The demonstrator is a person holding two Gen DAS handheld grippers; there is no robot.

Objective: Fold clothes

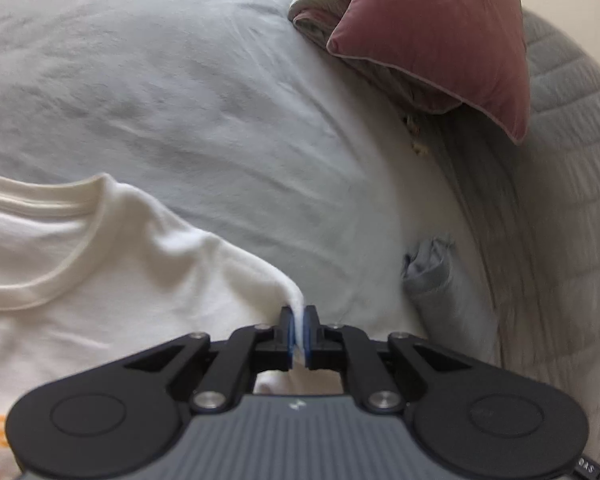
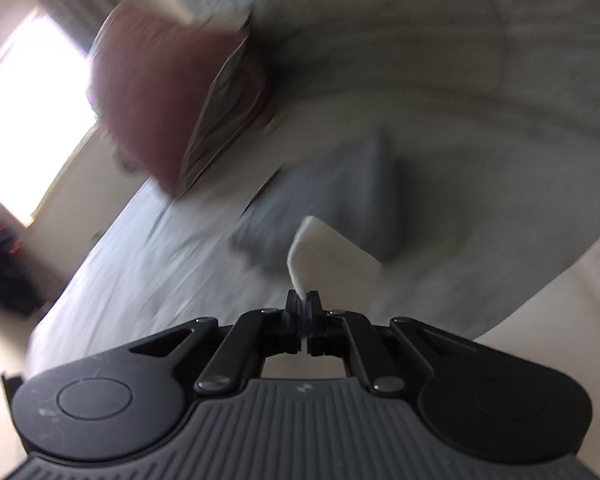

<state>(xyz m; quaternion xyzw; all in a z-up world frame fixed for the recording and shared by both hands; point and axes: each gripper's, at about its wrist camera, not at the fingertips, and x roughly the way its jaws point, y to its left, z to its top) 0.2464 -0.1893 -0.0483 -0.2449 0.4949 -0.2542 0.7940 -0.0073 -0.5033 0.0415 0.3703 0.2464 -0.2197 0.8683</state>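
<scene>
Shirt (image 1: 112, 280), cream with ribbed collar, pinched by both tools.

A pale bed sheet (image 1: 204, 92) covers the bed, lightly creased. At two o'clock in the left wrist view a dusty-pink cushion (image 1: 440, 36) leans on a patterned pillow (image 1: 324, 4). A grey quilted headboard (image 1: 564, 184) curves along three o'clock. In the blurred right wrist view a bright window (image 2: 32, 100) glows at nine o'clock.
</scene>
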